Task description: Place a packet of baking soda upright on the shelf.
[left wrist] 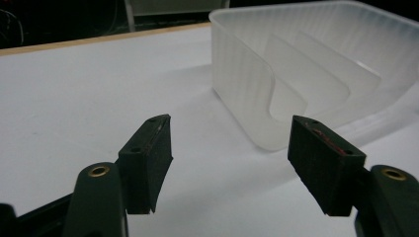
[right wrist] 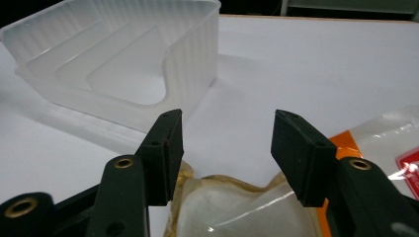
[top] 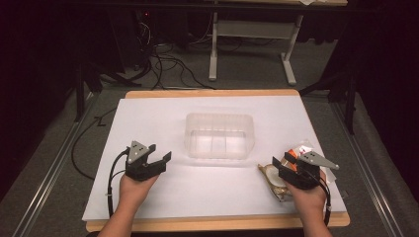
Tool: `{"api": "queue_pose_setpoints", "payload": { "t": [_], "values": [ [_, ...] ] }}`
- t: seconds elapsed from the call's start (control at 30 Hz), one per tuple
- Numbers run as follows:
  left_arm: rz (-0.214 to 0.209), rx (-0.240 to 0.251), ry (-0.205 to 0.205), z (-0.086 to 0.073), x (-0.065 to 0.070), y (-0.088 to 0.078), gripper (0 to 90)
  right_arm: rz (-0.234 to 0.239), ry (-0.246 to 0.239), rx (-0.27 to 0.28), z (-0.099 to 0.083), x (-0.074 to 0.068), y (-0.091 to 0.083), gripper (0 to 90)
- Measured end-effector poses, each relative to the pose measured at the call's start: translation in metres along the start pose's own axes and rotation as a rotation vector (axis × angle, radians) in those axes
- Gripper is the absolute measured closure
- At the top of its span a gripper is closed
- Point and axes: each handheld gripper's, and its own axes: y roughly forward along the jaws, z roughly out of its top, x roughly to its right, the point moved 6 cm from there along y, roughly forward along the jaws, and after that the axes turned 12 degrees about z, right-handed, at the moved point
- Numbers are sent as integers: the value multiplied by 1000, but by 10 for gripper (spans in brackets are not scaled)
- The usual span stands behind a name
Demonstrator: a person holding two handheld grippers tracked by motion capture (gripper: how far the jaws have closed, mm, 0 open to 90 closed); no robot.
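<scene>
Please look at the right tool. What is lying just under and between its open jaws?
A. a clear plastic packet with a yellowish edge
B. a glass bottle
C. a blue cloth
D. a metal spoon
A: in the right gripper view the right tool has its jaws apart, and a clear plastic packet with a yellowish edge lies below them on the white table.

High view above table (top: 163, 197) looking forward-down, 2 gripper views low, close, both facing clear bin (top: 220, 136)

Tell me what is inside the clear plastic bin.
The bin holds nothing visible, just two molded dividers rising from its floor. Its frosted near wall blurs the bottom corners.
</scene>
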Motion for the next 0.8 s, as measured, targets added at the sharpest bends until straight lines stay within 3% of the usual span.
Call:
{"api": "queue_pose_setpoints", "payload": {
  "t": [0.03,0.07,0.4,0.8],
  "values": [
    [-4,-6,40,-2,3,1,338,-1,3,1,-1,1,-2,460],
    [-11,-13,54,-3,5,2,337,-1,7,-2,-3,4,-4,455],
    [-27,-31,104,-6,14,6,338,-1,20,0,-8,13,-11,451],
    [-42,-29,83,-6,13,6,338,-1,6,-4,-8,13,-12,450]
  ]
}}
